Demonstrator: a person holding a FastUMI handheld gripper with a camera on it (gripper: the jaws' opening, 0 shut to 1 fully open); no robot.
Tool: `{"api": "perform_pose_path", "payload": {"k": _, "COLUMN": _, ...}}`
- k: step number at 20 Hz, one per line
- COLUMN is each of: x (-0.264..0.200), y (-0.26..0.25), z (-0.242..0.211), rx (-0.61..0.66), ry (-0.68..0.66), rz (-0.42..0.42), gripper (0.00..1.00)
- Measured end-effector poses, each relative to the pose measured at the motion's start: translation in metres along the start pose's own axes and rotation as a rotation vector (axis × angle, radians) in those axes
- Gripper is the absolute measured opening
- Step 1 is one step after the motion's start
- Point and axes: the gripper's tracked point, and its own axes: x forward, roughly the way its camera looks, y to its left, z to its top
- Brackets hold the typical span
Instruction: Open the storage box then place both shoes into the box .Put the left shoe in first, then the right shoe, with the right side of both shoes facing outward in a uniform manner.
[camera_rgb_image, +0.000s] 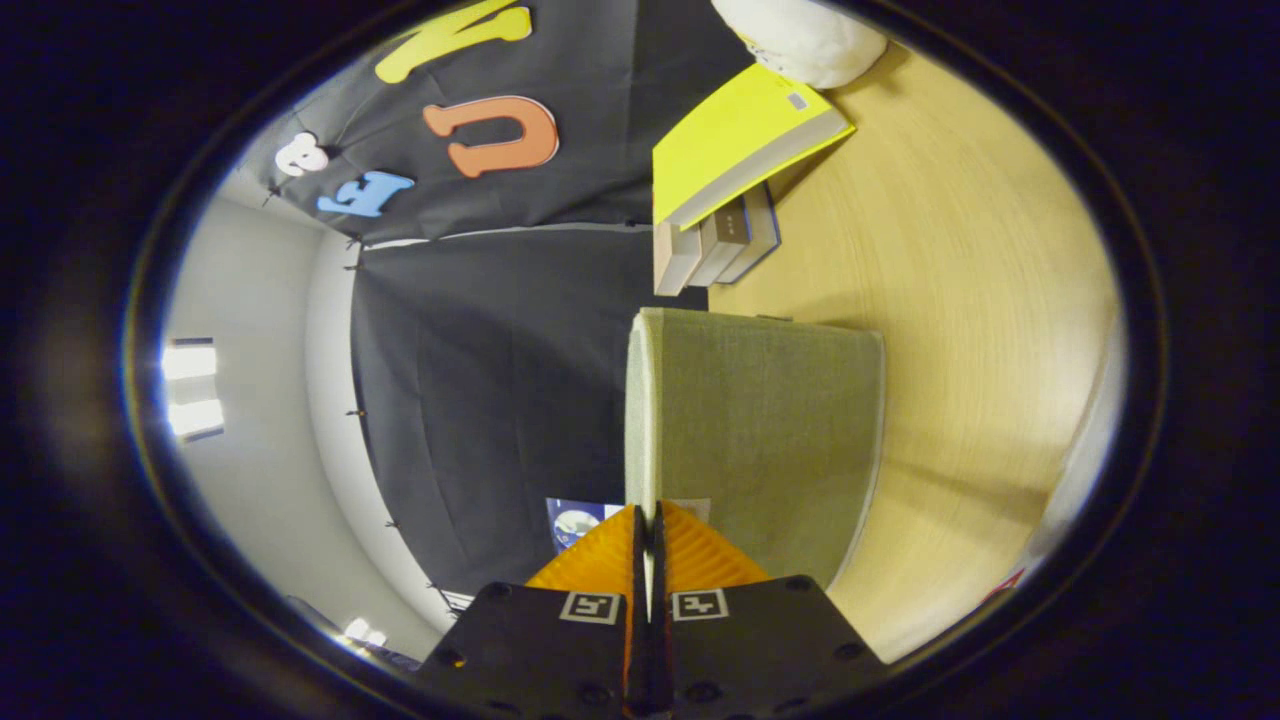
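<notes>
The whole view is rolled on its side, with the wooden table standing on the right and the booth's black wall on the left. The storage box is covered in grey-green fabric and lies just ahead of the fingers. Its pale lid edge runs straight away from the fingertips. My gripper is closed down to a thin slit, and a pale strip of that lid edge shows between the two fingers, pinched from both sides.
Beyond the box, a yellow book leans on top of three upright books on the table. A white soft object lies further back. A blue and white item shows beside the fingers, against the wall.
</notes>
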Motion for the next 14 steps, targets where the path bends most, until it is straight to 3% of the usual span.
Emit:
{"api": "perform_pose_path", "payload": {"k": 7, "x": 0.006, "y": 0.028, "z": -0.012, "rx": -0.081, "ry": -0.013, "rz": -0.086, "gripper": 0.05}}
{"api": "perform_pose_path", "payload": {"k": 14, "x": 0.032, "y": 0.080, "z": -0.002, "rx": -0.095, "ry": -0.139, "rz": -0.090, "gripper": 0.05}}
